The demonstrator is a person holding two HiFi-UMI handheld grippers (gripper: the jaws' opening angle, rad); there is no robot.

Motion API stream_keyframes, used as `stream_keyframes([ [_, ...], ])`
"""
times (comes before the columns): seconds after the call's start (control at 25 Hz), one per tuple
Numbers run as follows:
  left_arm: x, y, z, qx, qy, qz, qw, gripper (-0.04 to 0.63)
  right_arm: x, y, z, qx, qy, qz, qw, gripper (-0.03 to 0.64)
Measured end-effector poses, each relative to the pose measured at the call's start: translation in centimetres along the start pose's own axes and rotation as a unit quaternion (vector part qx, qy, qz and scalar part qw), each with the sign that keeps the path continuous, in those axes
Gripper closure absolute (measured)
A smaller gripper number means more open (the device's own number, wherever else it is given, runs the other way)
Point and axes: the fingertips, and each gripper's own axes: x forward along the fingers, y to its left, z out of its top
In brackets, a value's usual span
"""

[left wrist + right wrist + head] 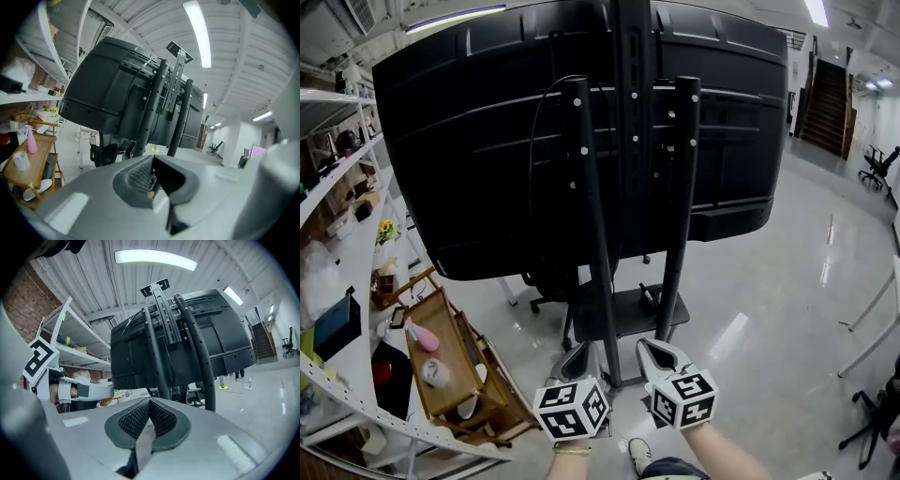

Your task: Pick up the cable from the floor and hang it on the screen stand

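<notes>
The big black screen (487, 141) shows its back, mounted on a stand with two black perforated posts (592, 234). A thin black cable (532, 141) loops down the screen's back from the top of the left post. No cable on the floor shows in any view. Both grippers are low in the head view, just in front of the posts. My left gripper (578, 352) is shut with nothing between its pads (140, 173). My right gripper (649, 345) is also shut and empty, its pads (161, 418) pressed together. The posts (157, 357) rise right ahead of both grippers.
A wooden cart (441, 366) with a pink bottle stands at the left under white shelves (337, 169). An office chair (546, 281) sits behind the stand, above its black base tray (623, 314). White table legs (872, 319) are at the right. A shoe (639, 455) shows at the bottom.
</notes>
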Motion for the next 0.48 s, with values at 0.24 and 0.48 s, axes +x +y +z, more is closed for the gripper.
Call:
stream_keyframes([
  [0.24, -0.5, -0.3, -0.6, 0.002, 0.006, -0.003, 1.0, 0.589, -0.5, 0.5, 0.0, -0.009, 0.008, -0.006, 1.0, 0.618],
  [0.48, -0.6, -0.5, -0.8, 0.007, 0.012, -0.008, 0.9999, 0.589, -0.4, 1.3, 0.2, -0.017, 0.012, -0.003, 1.0, 0.62],
])
